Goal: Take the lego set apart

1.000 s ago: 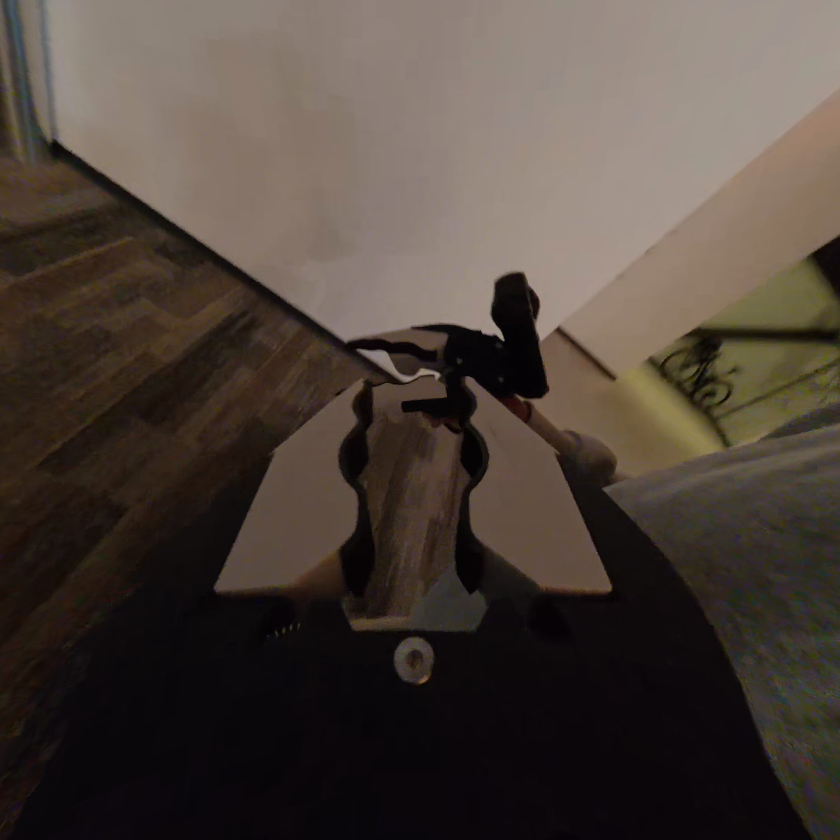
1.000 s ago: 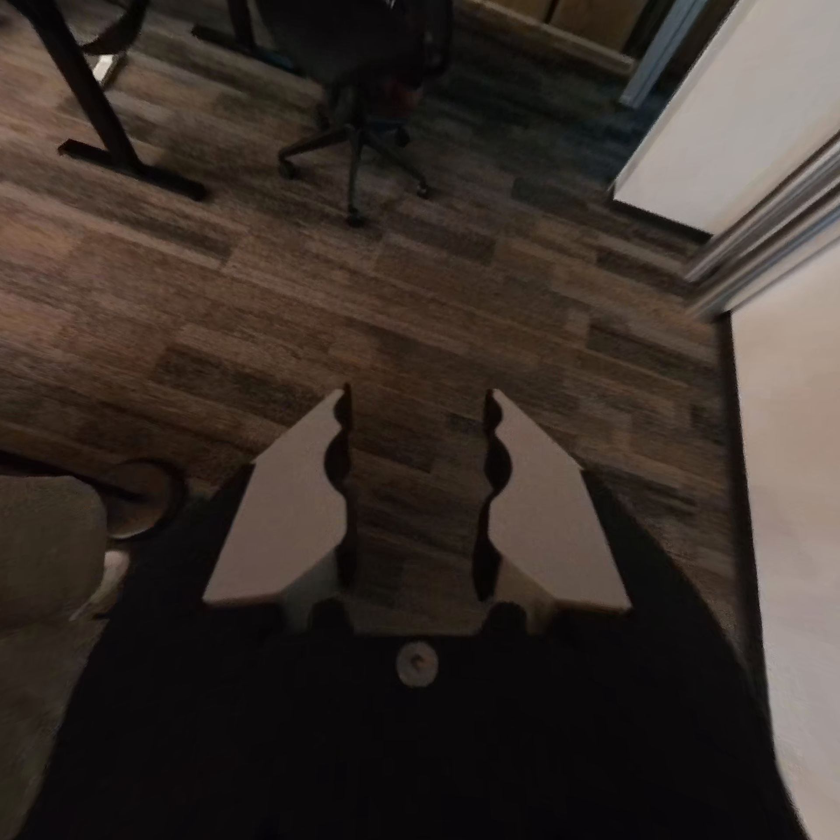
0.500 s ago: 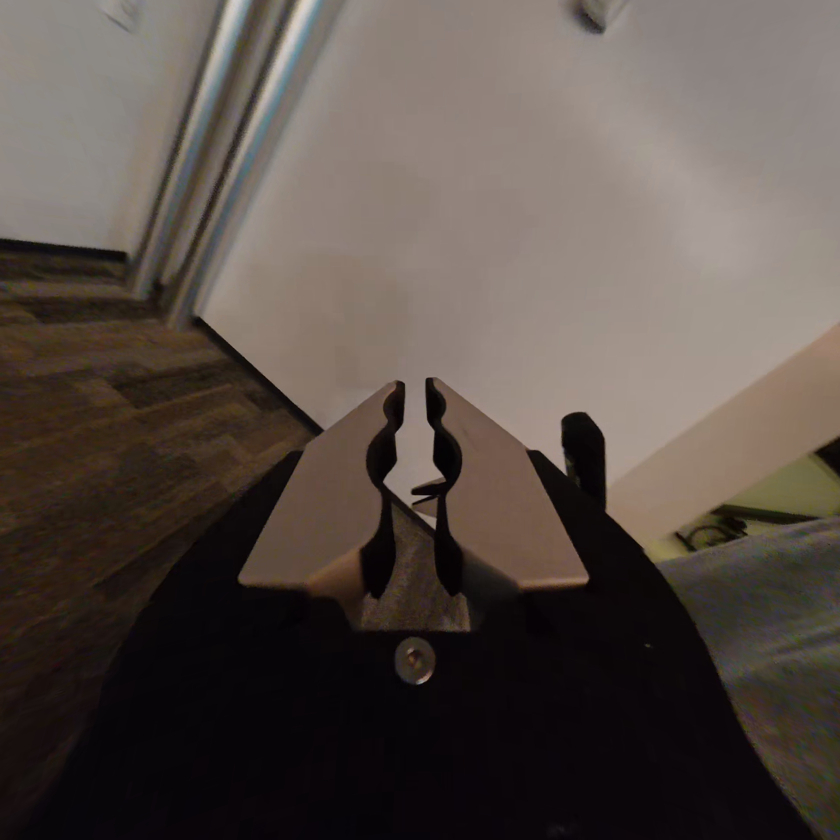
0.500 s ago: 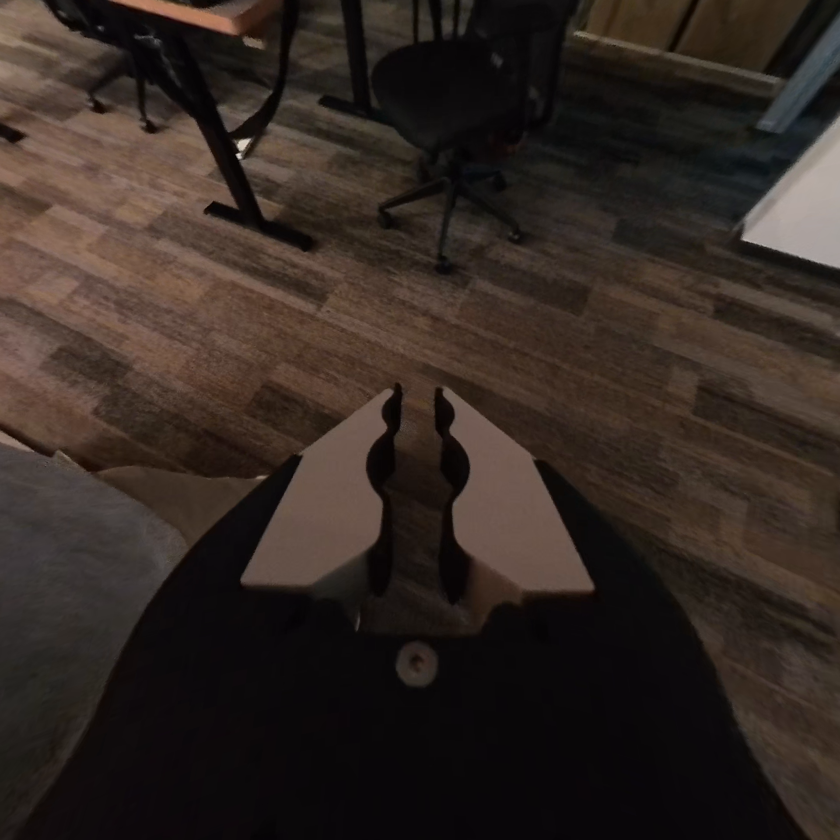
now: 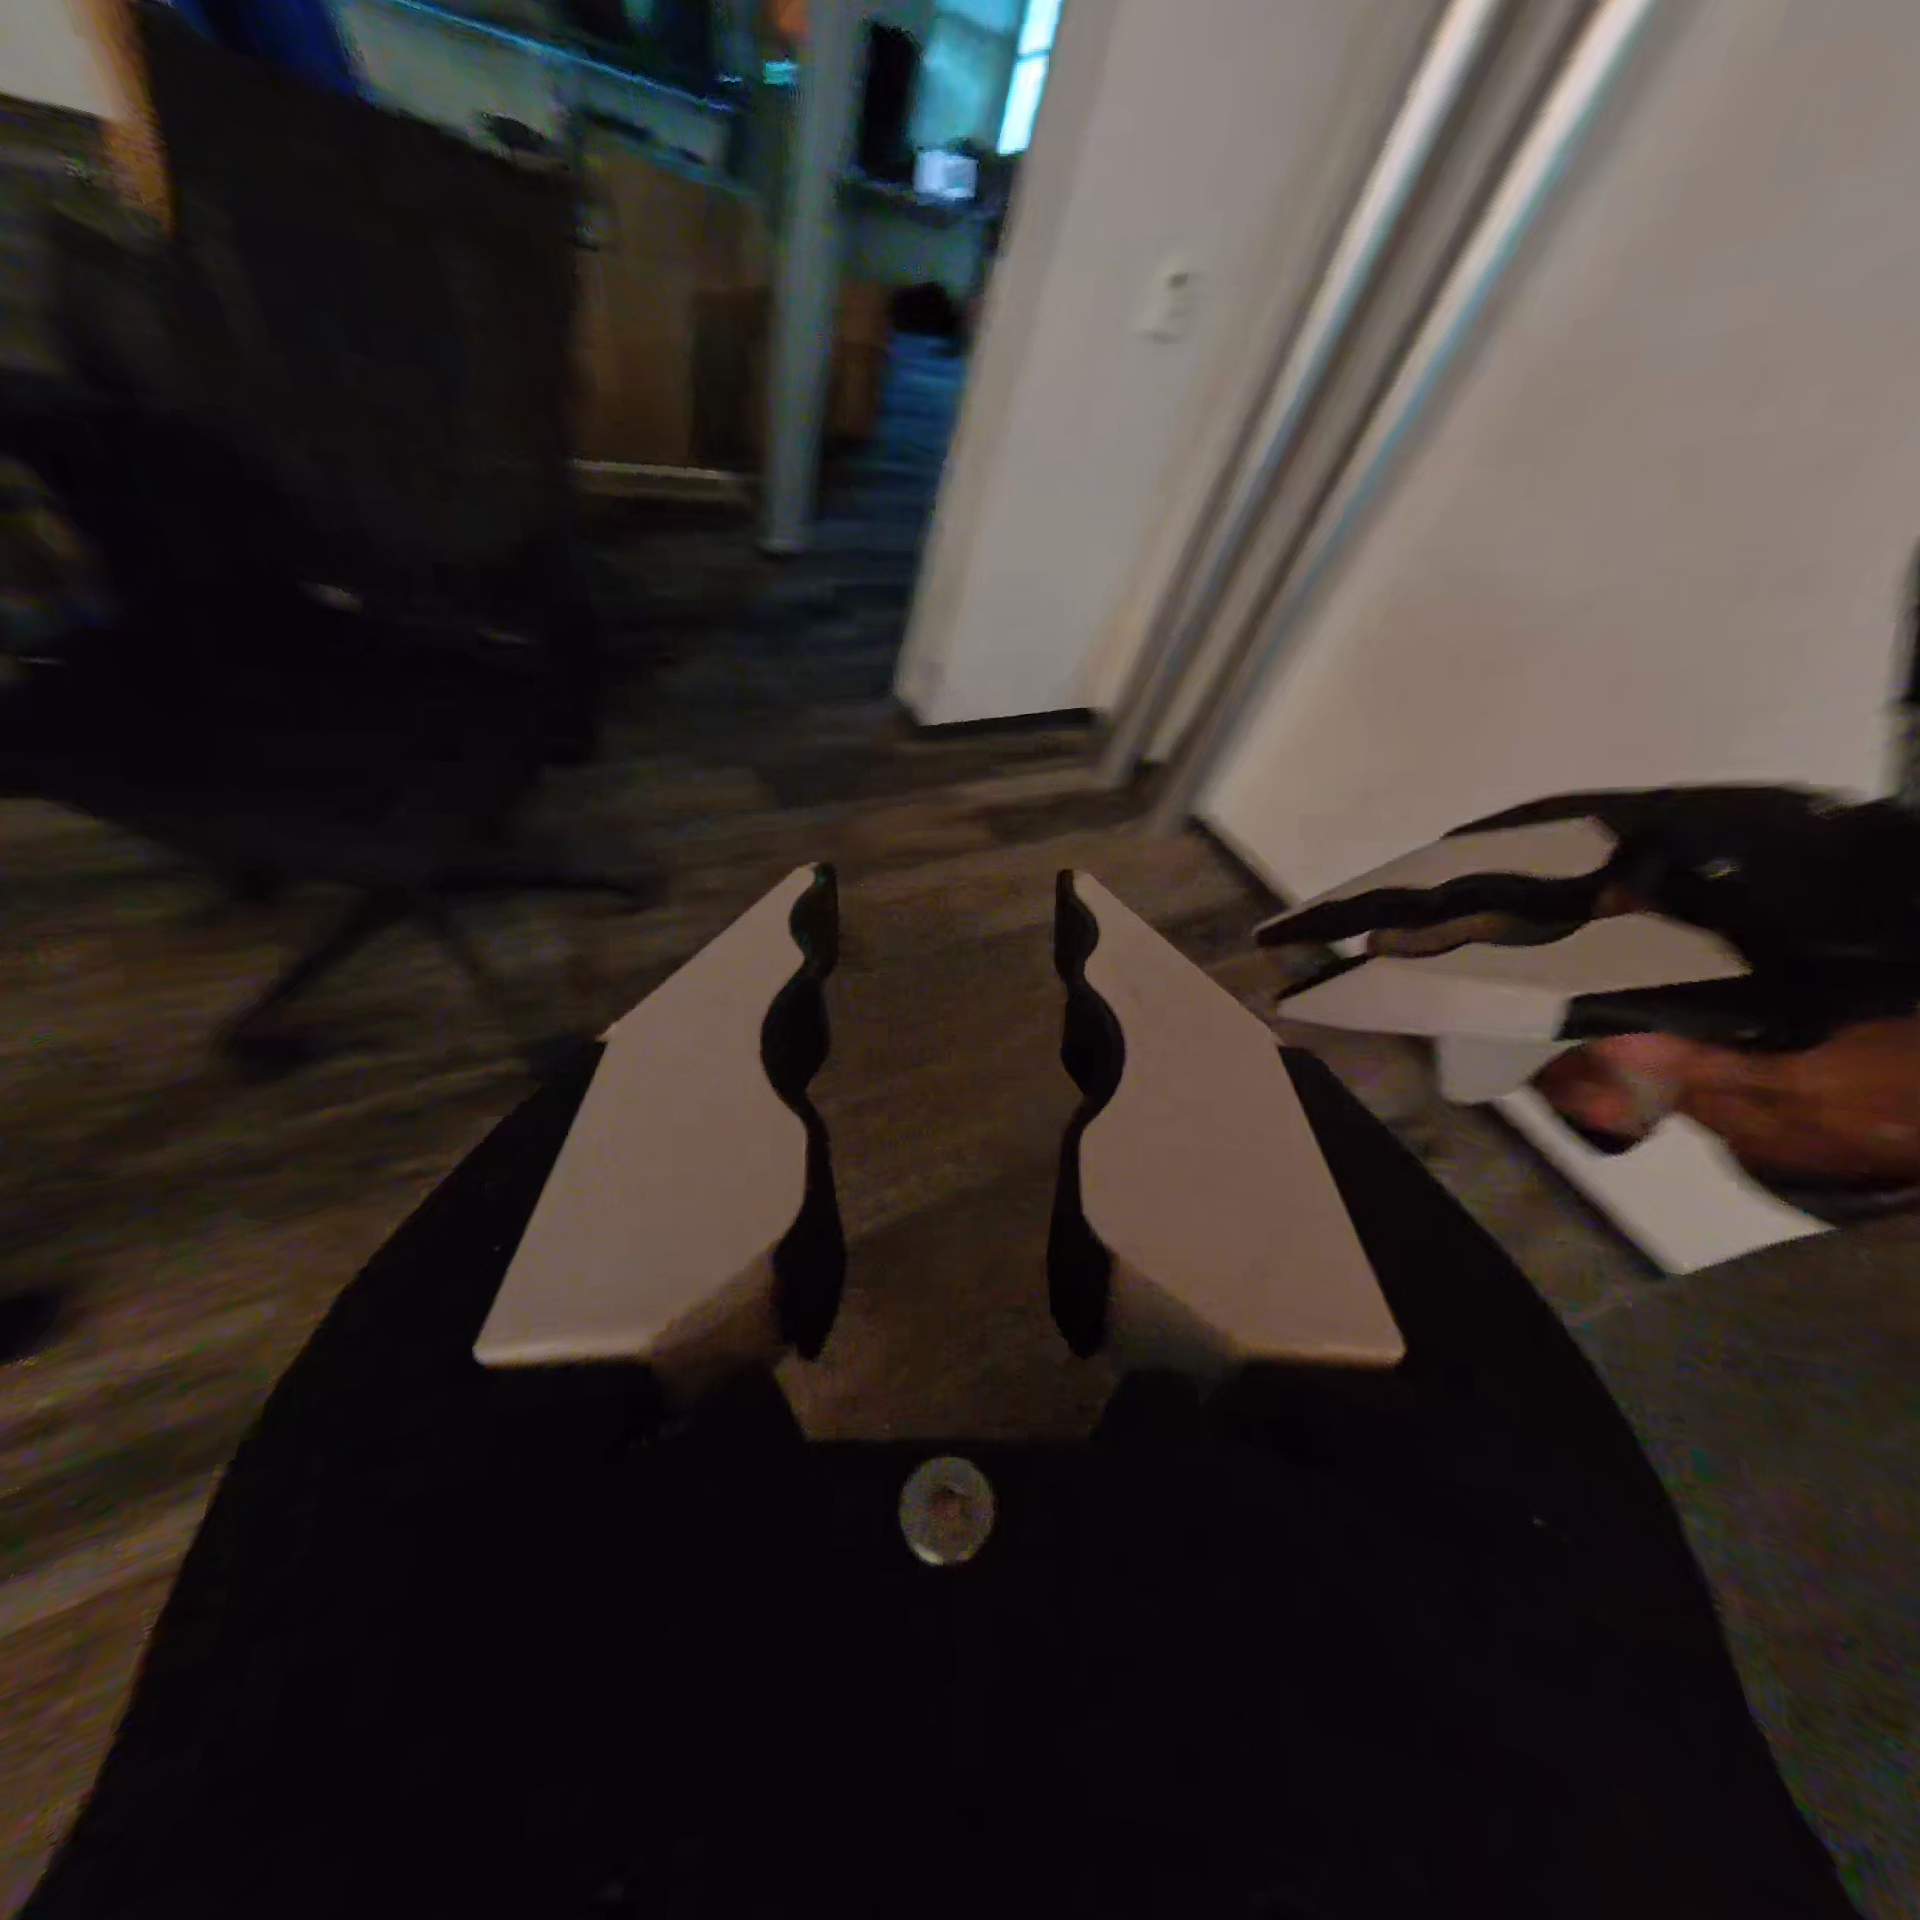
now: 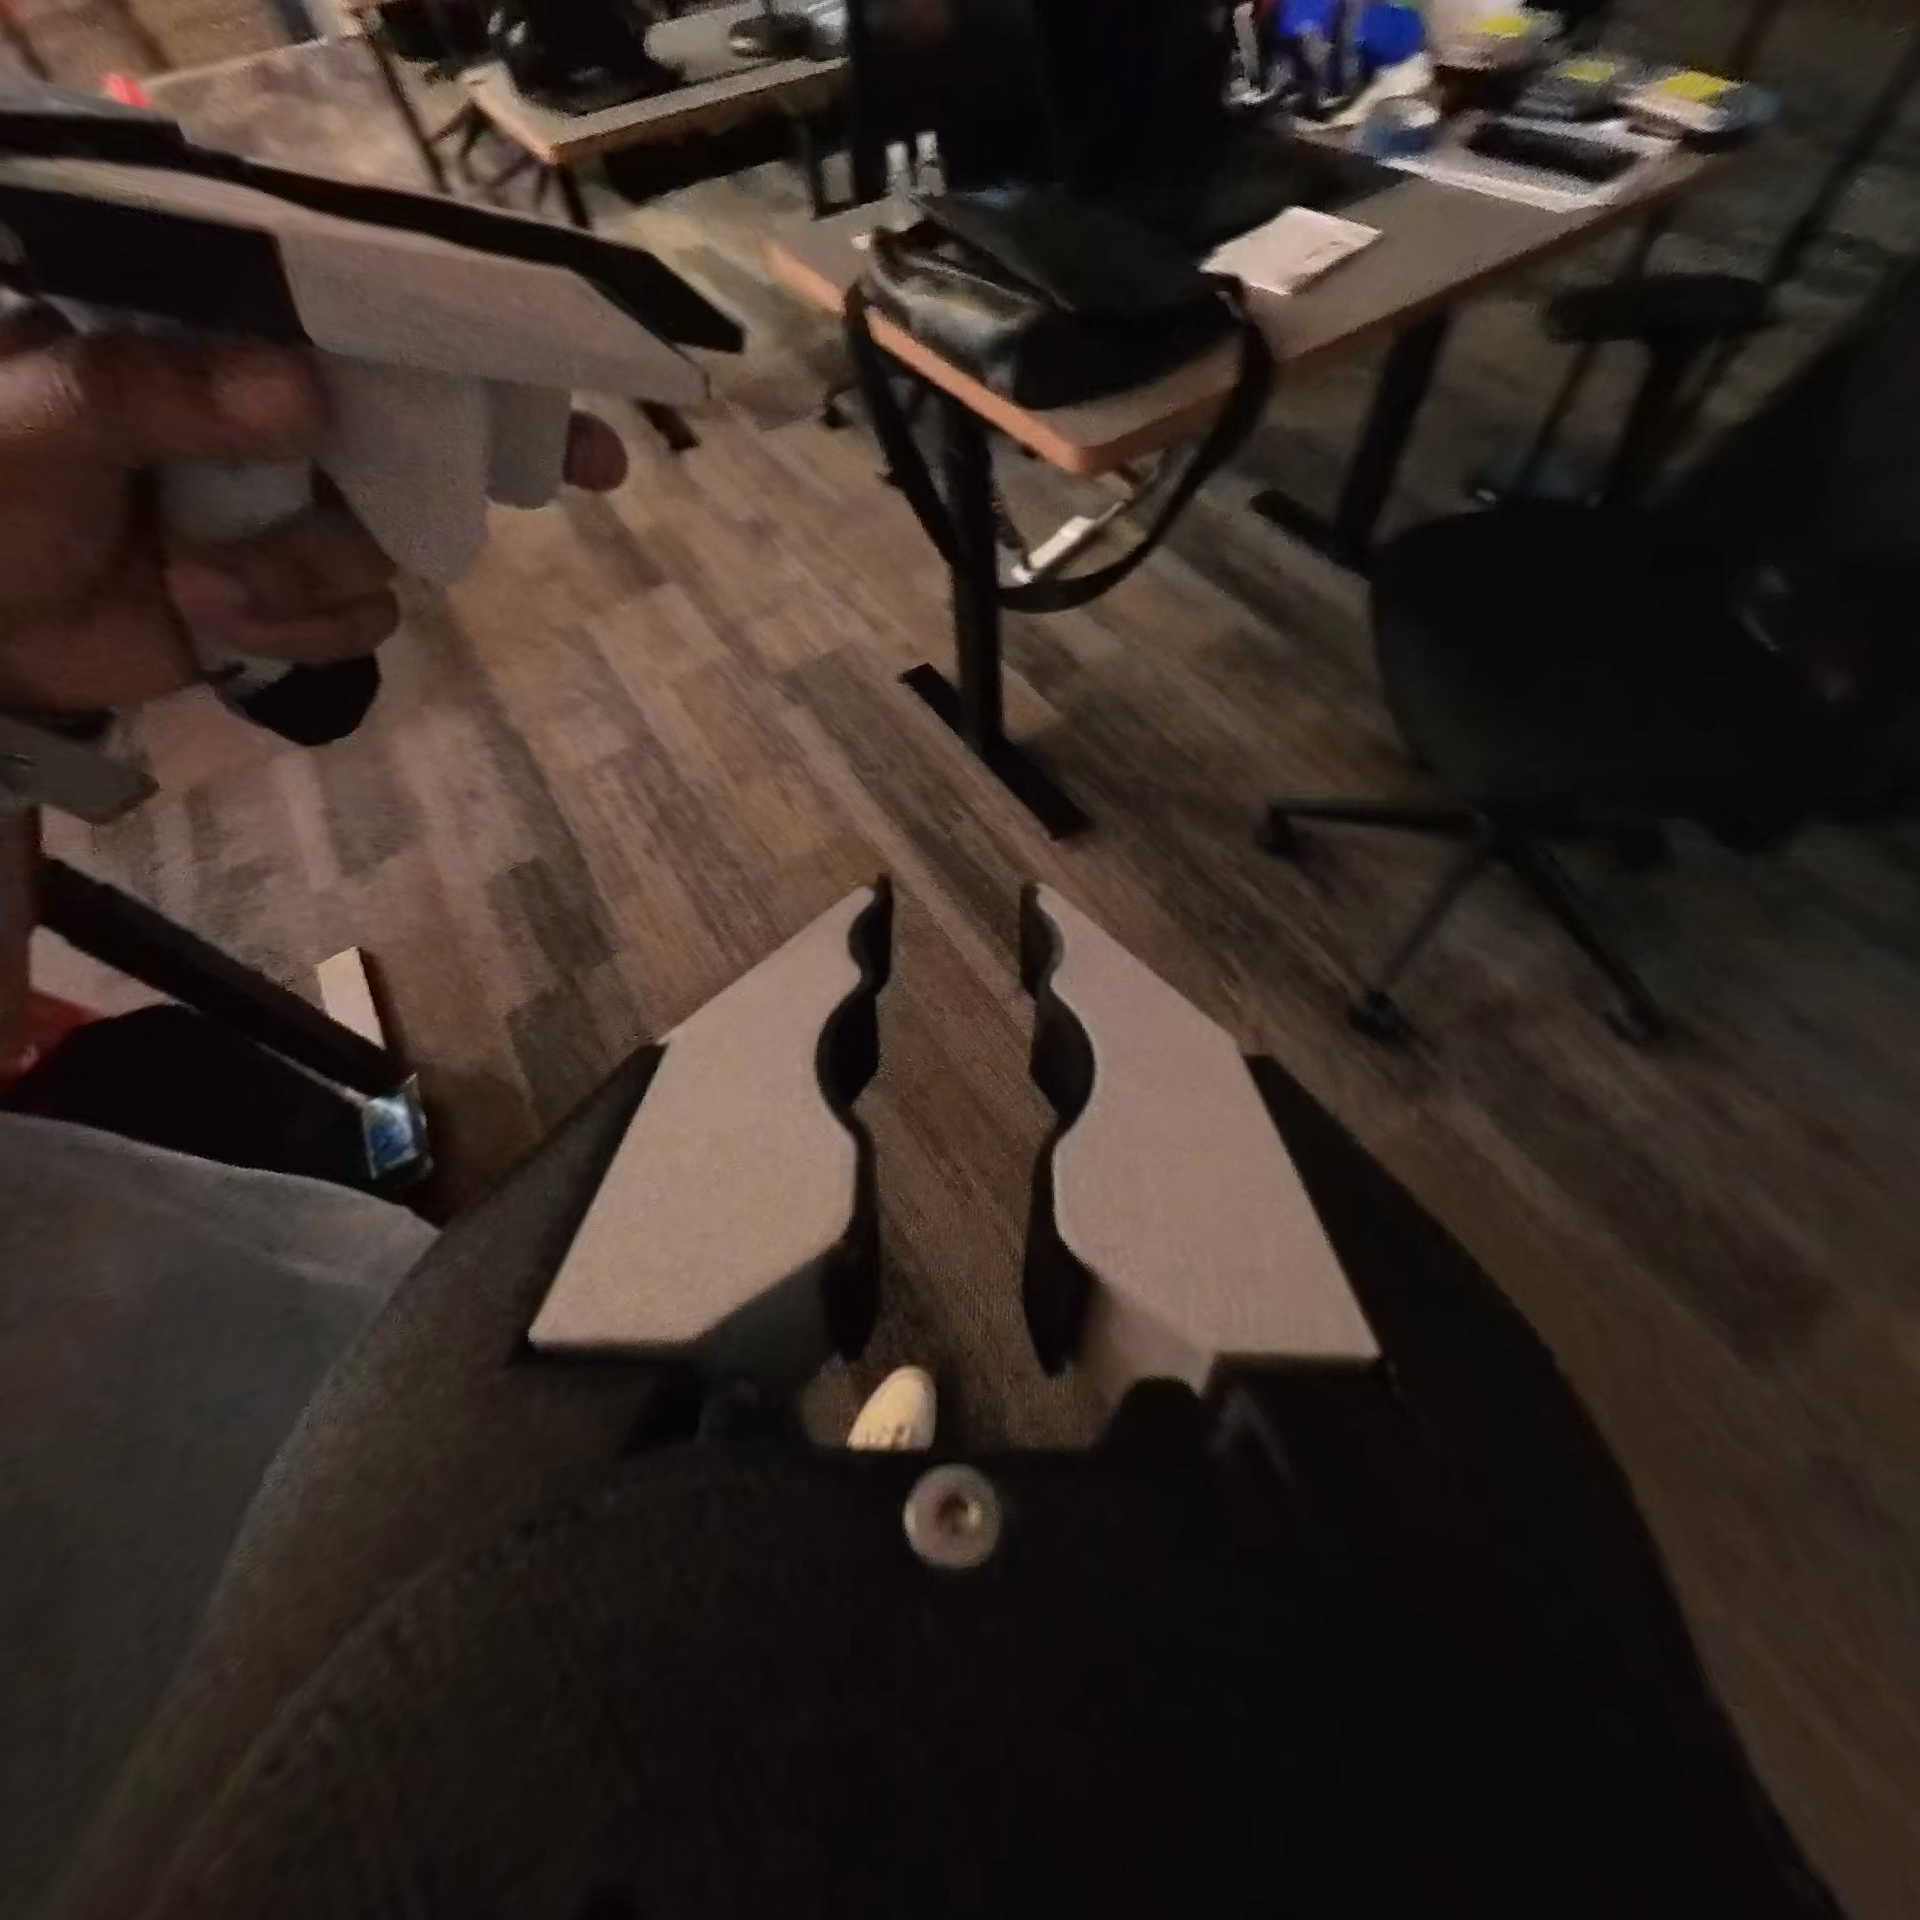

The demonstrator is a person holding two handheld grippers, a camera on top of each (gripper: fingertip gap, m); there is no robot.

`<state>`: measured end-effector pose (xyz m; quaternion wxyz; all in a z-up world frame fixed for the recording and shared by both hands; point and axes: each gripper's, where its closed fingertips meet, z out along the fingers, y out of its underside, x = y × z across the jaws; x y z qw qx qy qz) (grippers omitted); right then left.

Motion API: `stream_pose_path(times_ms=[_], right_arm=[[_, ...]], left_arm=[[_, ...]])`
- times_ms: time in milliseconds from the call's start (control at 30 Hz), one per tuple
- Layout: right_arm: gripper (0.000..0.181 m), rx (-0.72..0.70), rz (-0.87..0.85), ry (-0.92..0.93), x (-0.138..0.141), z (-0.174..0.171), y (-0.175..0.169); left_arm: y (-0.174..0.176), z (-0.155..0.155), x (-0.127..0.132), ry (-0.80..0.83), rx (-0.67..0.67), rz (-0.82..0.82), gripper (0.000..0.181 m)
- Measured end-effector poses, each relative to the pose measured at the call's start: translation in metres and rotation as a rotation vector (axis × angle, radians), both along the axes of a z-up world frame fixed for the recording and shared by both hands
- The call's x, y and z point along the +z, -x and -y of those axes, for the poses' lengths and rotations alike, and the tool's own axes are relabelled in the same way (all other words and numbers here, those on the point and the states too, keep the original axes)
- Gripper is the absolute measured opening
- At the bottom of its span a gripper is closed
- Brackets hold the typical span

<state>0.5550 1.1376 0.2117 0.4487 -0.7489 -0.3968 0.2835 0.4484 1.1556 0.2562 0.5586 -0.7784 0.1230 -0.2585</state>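
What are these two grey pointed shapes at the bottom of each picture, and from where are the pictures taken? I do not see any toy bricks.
The grey shapes are the two fingers of a hand-held gripper. A person holds one in each hand, and a camera on each looks forward along its fingers.

In the left camera's picture, the left gripper is open and holds nothing. The other gripper shows at the right, held by a hand.

In the right camera's picture, the right gripper is also open and empty.

Both point at a wood-patterned floor in a dim room. A desk carries a black bag, with an office chair beside it.

You are right: no bricks appear in either picture.
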Motion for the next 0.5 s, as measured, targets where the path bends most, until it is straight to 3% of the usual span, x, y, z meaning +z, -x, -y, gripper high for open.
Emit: stream_pose_path(times_ms=[33,100,233,400,500], right_arm=[[0.032,0.026,0.009,0.003,0.0,-0.016,0.025],[0.05,0.055,0.017,0.013,0.0,-0.046,0.071],[0.053,0.16,-0.022,0.019,-0.017,-0.105,0.158],[0.048,0.318,0.153,0.021,-0.071,-0.195,0.274],[0.048,0.464,0.119,0.027,-0.075,-0.24,0.366]], left_arm=[[0.027,-0.012,-0.004,0.009,0.06,-0.051,0.043],[0.08,-0.03,-0.014,0.047,0.191,-0.088,0.05],[0.154,-0.052,-0.061,0.191,0.332,0.073,0.058],[0.243,-0.092,-0.111,0.296,0.467,0.206,0.051],[0.31,-0.138,-0.113,0.323,0.519,0.24,0.05]])
